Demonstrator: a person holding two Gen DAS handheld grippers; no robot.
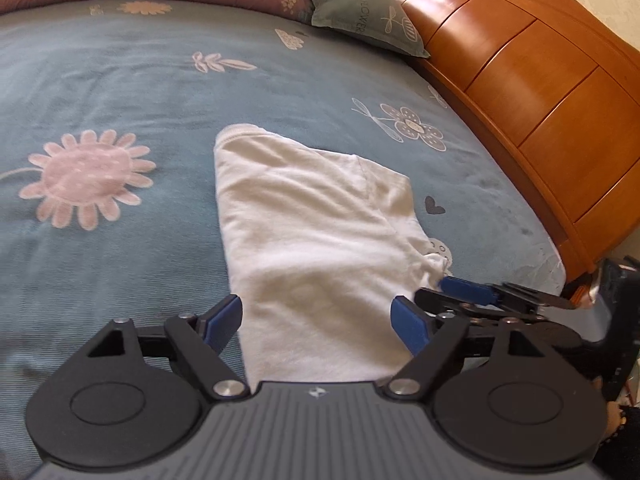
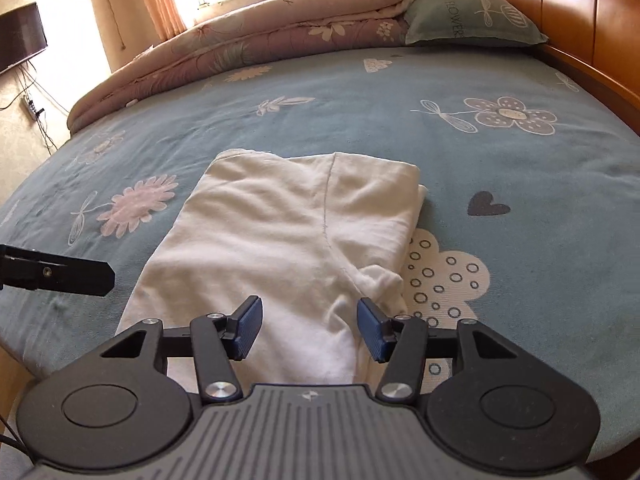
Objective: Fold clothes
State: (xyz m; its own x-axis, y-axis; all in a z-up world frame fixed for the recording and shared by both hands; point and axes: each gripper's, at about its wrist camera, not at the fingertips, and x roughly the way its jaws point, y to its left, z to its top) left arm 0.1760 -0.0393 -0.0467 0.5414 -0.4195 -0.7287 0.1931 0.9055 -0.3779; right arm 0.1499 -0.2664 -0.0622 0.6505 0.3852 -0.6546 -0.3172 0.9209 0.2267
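Garment (image 1: 312, 240): white, folded into a long strip, lying flat on the bed (image 1: 120, 280) with its blue flowered cover. Long axis runs from the near bed edge away from both cameras, toward the folded quilt (image 2: 248, 36) at the far side. Far end shows a ribbed hem or band, narrower in the left wrist view; near end passes under both claws. A seam runs lengthwise down the top layer. Right-hand side edge is stacked in layers, with a bunched, rumpled bit near the right claw's right finger.

Left claw (image 1: 318, 322): fingers spread wide, nothing pinched, hovering over the near end of the strip. Blue pads sit roughly at the strip's two side edges.

Right claw (image 2: 311, 328): also spread, empty, over the near right part of the garment. Contact with the cloth can't be told from either view.

Right claw also shows in the left wrist view at lower right, side-on, just beside the rumpled corner. Left claw's black finger shows at the left edge of the right wrist view.

Wooden headboard (image 1: 540, 100) runs along the right, green pillow (image 1: 368, 20) against it, well apart from the garment.
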